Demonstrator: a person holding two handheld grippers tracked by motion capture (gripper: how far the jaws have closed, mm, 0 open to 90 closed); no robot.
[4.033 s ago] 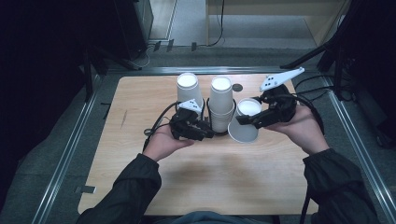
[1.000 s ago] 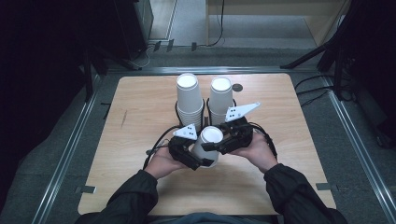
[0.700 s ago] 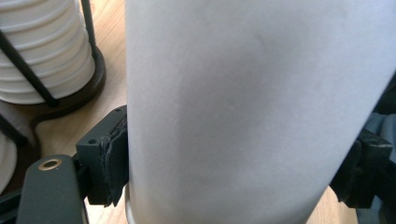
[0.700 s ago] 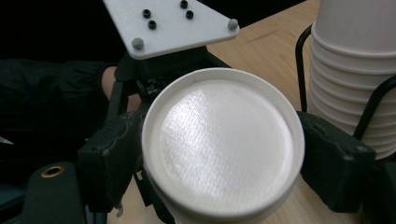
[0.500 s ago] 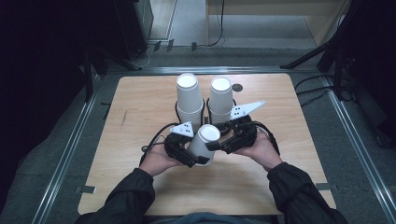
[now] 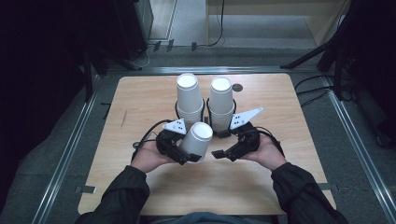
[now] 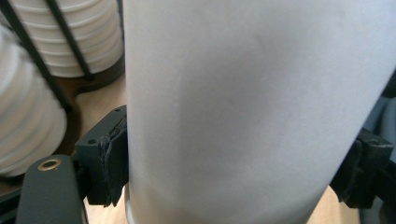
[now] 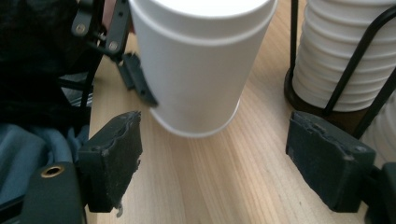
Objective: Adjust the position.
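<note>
Between left claw (image 6: 189,157) pads, white cup (image 6: 197,141).

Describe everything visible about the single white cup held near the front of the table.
The cup is plain white, looks like paper, with a rolled rim and smooth tapered wall. It is tilted, its rim end pointing up and away from the person. The left gripper clamps its sides, pads pressed on its wall. The right gripper stands open beside it, not touching. It sits before two cup stacks.

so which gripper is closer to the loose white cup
Left. The left gripper has its jaws clamped on the cup; the right gripper, jaws just opened, sits apart beside it.
</note>
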